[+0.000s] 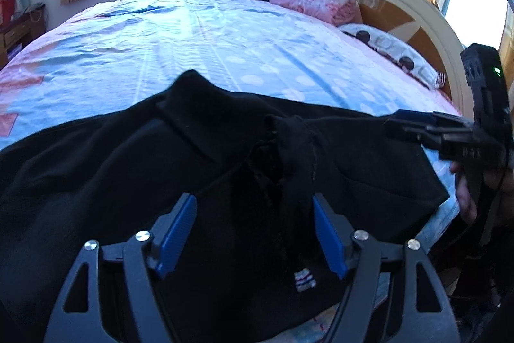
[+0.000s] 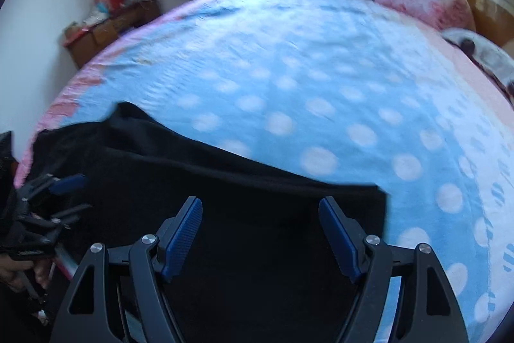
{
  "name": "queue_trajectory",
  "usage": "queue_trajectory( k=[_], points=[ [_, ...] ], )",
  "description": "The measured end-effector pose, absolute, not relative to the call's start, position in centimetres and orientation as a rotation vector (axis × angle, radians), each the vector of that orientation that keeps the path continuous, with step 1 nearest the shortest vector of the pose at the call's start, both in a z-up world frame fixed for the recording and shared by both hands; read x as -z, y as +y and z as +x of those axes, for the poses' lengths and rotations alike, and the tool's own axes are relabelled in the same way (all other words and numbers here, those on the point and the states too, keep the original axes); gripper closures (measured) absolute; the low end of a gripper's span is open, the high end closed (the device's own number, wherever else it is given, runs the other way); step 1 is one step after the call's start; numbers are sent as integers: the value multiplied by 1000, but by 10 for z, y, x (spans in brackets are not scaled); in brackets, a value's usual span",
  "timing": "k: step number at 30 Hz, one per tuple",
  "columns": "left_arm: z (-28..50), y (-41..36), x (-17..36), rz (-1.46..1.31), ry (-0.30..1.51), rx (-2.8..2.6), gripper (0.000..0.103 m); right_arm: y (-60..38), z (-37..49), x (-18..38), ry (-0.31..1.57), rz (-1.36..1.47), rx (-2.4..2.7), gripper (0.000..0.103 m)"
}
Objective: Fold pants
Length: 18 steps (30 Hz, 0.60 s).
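Black pants (image 1: 135,169) lie spread across the near edge of the bed; they also show in the right wrist view (image 2: 244,205). A bunched fold and a small striped label (image 1: 304,279) sit near the middle. My left gripper (image 1: 253,211) is open just above the pants, its blue pads (image 1: 178,233) on either side of the bunched fold. My right gripper (image 2: 260,214) is open over the pants' right end, holding nothing. The right gripper also shows at the right of the left wrist view (image 1: 417,126), and the left gripper shows at the left of the right wrist view (image 2: 61,198).
The bed has a blue dotted sheet (image 2: 305,79) with pink borders. A pink pillow (image 1: 316,4) and a patterned pillow (image 1: 392,50) lie by the wooden headboard (image 1: 414,21). A wooden cabinet (image 2: 109,28) with clutter stands by the far wall under a window.
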<state>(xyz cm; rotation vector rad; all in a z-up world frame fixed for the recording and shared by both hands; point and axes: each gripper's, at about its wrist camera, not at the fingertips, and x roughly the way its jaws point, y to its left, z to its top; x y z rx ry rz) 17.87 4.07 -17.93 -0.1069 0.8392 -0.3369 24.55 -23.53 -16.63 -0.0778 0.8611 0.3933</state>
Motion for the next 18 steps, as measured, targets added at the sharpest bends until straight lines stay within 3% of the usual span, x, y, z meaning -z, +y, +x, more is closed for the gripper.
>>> queue_trajectory(
  k=[4, 7, 10, 12, 14, 18],
  points=[
    [173, 45, 177, -123, 828, 346, 27, -184, 243, 173, 869, -140, -564, 27],
    [169, 41, 175, -103, 832, 355, 26, -154, 255, 207, 992, -261, -554, 24],
    [160, 39, 167, -88, 786, 385, 25, -143, 248, 199, 978, -357, -555, 23],
    [155, 39, 159, -80, 741, 403, 18, -150, 245, 189, 982, -329, -599, 23],
    [150, 41, 153, -65, 693, 396, 4, -162, 243, 175, 971, -292, -608, 23],
    [154, 56, 152, -88, 673, 384, 3, -182, 254, 145, 933, -229, -552, 23]
  ],
)
